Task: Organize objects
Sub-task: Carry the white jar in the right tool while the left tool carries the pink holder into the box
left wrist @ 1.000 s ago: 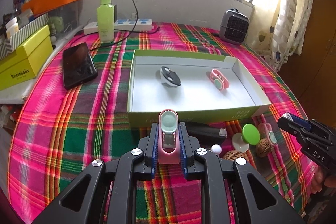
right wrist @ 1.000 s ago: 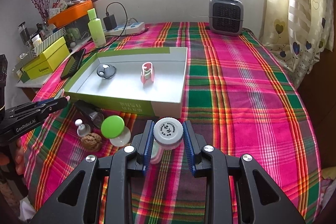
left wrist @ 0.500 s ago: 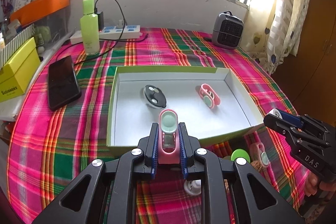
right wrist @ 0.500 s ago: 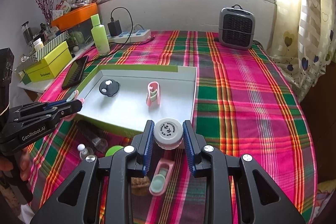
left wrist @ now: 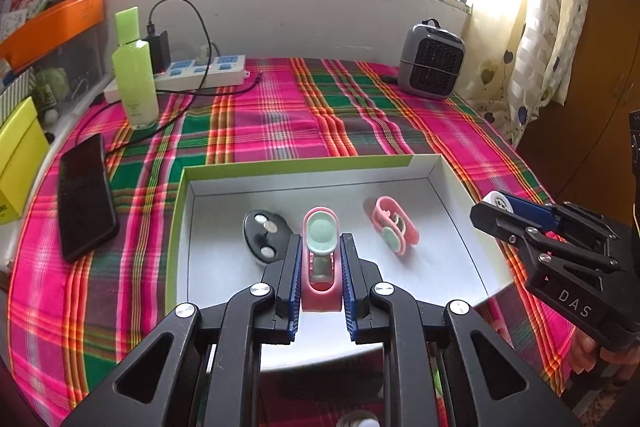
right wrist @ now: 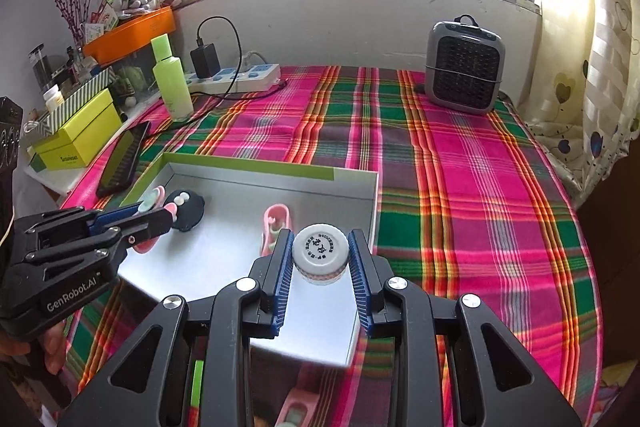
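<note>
My left gripper (left wrist: 320, 239) is shut on a pink clip with a mint pad (left wrist: 320, 231) and hangs over the white tray with a green rim (left wrist: 296, 163). Inside the tray lie a black disc with white dots (left wrist: 264, 237) and a second pink clip (left wrist: 394, 229). My right gripper (right wrist: 320, 245) is shut on a small white round jar (right wrist: 320, 251) above the tray's near right corner (right wrist: 376, 211). In the right wrist view the left gripper (right wrist: 154, 213) sits at the left, by the black disc (right wrist: 188, 209). The right gripper (left wrist: 496, 211) enters the left wrist view from the right.
A green bottle (left wrist: 134, 83), a power strip with a charger (left wrist: 200, 71) and a black phone (left wrist: 84, 203) lie left of the tray. A grey heater (left wrist: 432, 63) stands at the back right. Another pink clip (right wrist: 296, 407) lies below my right gripper.
Both grippers have moved forward from the tray's near side to above its floor, still holding their objects. The loose items near the front edge have slipped under the grippers.
</note>
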`<act>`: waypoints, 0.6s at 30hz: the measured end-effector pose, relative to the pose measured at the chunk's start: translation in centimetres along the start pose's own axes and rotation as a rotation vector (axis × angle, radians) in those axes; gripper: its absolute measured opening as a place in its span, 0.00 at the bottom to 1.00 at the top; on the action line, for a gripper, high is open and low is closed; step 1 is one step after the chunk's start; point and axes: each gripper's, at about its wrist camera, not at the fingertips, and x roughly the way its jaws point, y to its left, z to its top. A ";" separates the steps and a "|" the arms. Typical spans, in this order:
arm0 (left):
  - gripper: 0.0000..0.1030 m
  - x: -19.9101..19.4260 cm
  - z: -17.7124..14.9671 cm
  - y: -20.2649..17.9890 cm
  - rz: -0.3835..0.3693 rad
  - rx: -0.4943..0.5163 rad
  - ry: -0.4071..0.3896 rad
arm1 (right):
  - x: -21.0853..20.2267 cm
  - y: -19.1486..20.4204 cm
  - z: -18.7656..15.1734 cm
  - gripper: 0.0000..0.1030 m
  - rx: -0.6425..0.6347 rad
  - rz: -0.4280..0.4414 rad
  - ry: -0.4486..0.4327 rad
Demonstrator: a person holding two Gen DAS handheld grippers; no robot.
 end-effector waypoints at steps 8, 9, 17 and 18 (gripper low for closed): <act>0.16 2.6 1.3 0.1 -0.013 -0.008 0.039 | 3.1 -0.3 1.5 0.28 -0.004 -0.001 0.036; 0.16 3.0 1.5 0.1 -0.017 -0.015 0.046 | 3.5 -0.3 1.7 0.28 -0.005 -0.002 0.041; 0.16 5.2 2.1 -0.3 -0.017 0.003 0.082 | 6.0 -0.8 2.4 0.28 0.002 0.000 0.075; 0.16 5.4 2.1 -0.3 -0.017 0.002 0.085 | 6.3 -0.9 2.4 0.28 0.006 0.002 0.082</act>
